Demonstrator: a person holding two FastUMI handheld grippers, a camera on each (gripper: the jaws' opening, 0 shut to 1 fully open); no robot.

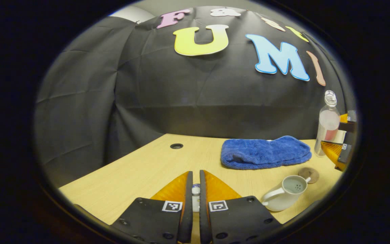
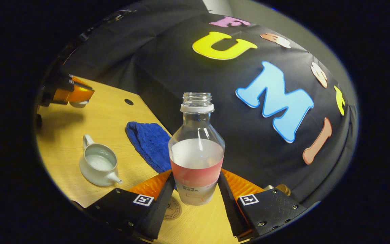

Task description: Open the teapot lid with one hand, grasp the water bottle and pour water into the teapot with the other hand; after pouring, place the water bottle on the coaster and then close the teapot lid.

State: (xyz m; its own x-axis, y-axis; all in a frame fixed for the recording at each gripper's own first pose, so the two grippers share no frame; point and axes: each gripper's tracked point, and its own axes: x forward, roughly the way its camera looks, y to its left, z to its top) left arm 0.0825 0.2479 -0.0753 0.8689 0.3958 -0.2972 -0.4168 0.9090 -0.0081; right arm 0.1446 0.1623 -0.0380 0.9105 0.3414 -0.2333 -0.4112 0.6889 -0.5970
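Lid lifted off, bottle gripped upright beside the open teapot.

The left gripper (image 1: pixel 196 189) is clamped on the lid (image 1: pixel 196 195), its fingers nearly together, held above the table (image 1: pixel 141 169). The right gripper (image 2: pixel 195 189) is clamped on the bottle (image 2: pixel 196 152), uncapped and part full, over the coaster (image 2: pixel 172 208). The teapot (image 2: pixel 98 164) stands open near a blue towel (image 2: pixel 147 142).
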